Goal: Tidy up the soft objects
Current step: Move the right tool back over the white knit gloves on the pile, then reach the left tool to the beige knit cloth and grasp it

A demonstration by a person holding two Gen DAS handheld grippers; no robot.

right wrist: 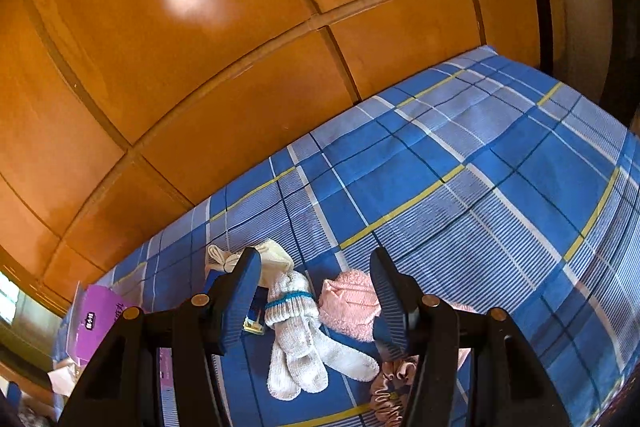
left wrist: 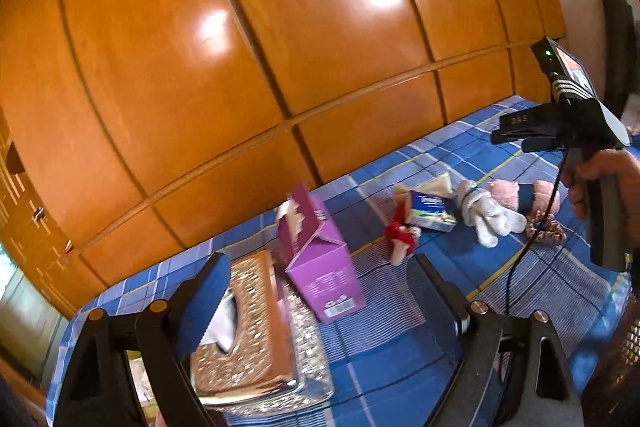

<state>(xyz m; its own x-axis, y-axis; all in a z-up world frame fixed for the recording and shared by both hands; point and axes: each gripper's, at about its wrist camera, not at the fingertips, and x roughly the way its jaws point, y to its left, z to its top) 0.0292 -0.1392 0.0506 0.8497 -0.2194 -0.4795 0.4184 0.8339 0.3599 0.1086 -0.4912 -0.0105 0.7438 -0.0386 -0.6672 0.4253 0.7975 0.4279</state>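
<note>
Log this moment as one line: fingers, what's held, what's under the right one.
left gripper: open, empty | right gripper: open, empty | below right: white socks, pink knit | surface: plaid bedsheet

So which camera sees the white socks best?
The right wrist view: the white socks lie close and sharp between the open right gripper fingers, blue band clear. The left wrist view shows them small and far off on the bedspread.

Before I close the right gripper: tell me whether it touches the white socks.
Apart. The right wrist view shows the right gripper open above the white socks, both fingers clear of them.
</note>
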